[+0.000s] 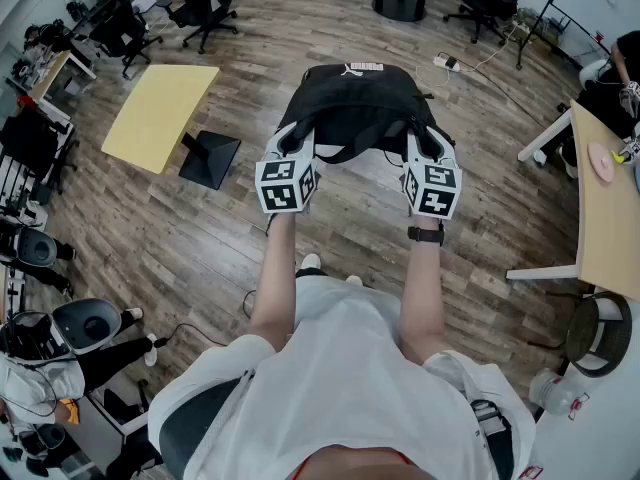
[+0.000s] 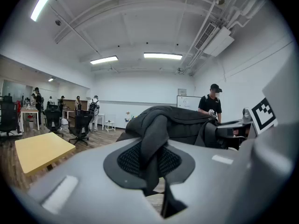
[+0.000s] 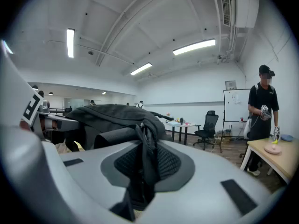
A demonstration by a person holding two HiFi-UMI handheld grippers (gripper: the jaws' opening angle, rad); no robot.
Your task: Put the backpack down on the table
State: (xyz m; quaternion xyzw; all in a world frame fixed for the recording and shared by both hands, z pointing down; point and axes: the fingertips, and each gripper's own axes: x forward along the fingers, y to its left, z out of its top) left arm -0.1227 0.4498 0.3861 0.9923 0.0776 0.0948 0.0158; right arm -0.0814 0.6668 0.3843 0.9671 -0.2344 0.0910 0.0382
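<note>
Backpack (image 1: 352, 103) fabric between jaws of left gripper (image 1: 300, 140) and right gripper (image 1: 428, 144)

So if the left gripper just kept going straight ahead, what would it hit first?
The black backpack: the left gripper is shut on one of its straps, with the bag's bulk right ahead of the jaws. Beyond it looks like open floor, though depth is hard to judge.
</note>
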